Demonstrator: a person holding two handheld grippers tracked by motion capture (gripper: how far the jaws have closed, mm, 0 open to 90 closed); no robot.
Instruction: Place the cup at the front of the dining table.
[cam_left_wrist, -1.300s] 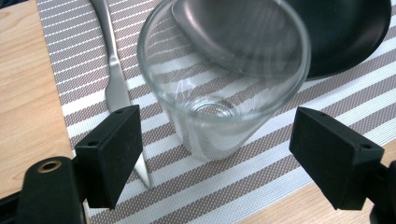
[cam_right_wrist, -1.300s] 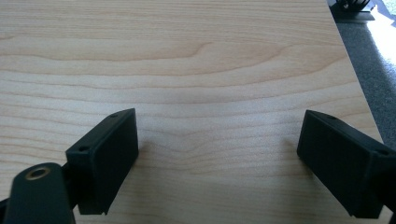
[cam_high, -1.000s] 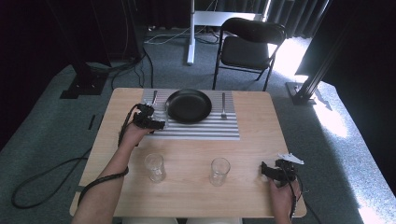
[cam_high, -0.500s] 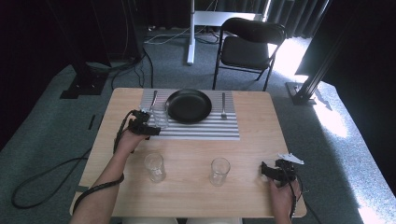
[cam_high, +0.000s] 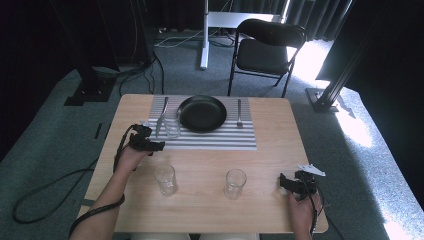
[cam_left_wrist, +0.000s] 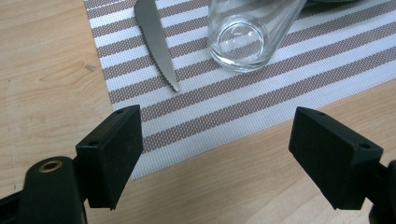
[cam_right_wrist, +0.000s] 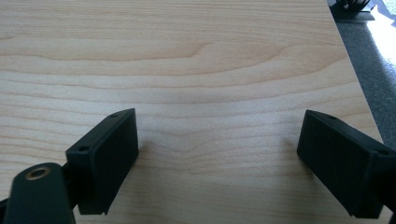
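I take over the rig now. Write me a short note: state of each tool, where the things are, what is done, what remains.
Left tool: open, empty, at the placemat's near edge.
Right tool: open, empty, on bare table.
Done: one glass stands on the placemat by the knife, left of the black plate.
Left, probably: two glasses, left one and right one, on the wood.

A: The table (cam_left_wrist: 42, 70) is pale wood, smooth, its grain plain. The mat (cam_left_wrist: 289, 60) is coarse woven cloth or vinyl, striped, matt.

B: The glass (cam_left_wrist: 243, 37) is clear and shiny; the knife (cam_left_wrist: 156, 42) is brushed metal. The plate (cam_high: 202, 113)?

A: Dark, slightly glossy; possibly ceramic, too far to tell. The jaws are matt black plastic.
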